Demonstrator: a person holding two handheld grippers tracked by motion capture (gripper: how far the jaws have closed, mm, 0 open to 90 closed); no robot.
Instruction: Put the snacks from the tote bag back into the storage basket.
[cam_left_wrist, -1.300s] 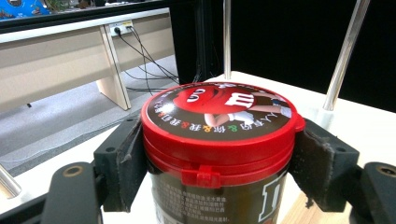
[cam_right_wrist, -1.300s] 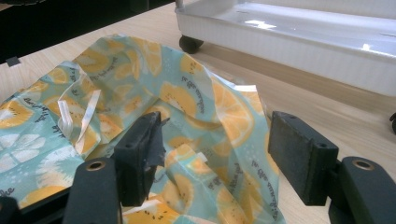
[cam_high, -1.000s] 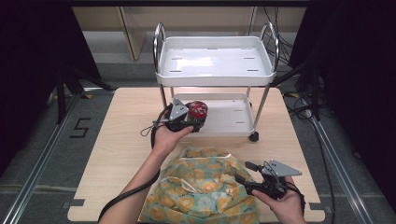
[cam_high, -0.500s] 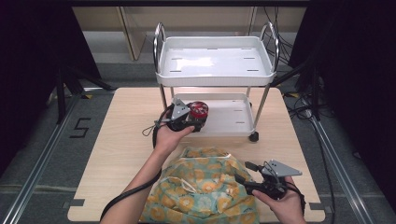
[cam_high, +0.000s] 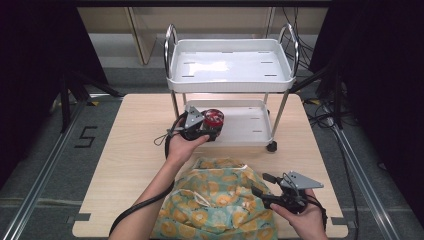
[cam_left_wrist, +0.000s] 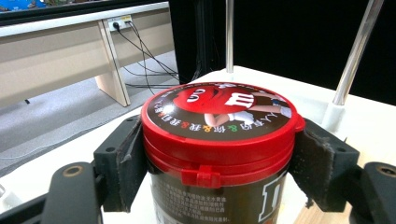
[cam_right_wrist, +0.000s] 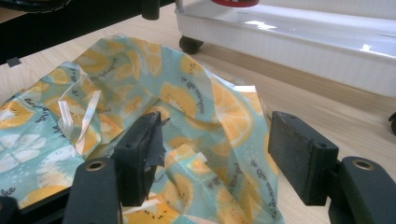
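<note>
Gripping red-lidded jar (cam_left_wrist: 219, 140), left tool (cam_high: 202, 131) clamped; right tool (cam_high: 260, 194) wide open over bag (cam_high: 215, 205).

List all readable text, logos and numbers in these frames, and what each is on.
"m": large white letter on the red lid of the candy jar held in the left tongs; another partly shown on the jar's dark side.
"5": dark numeral on the grey floor left of the table.
Ring of small print around the lid rim: too small to read.
White print on the jar's side and script on the lemon-print bag: too blurred to read.
</note>
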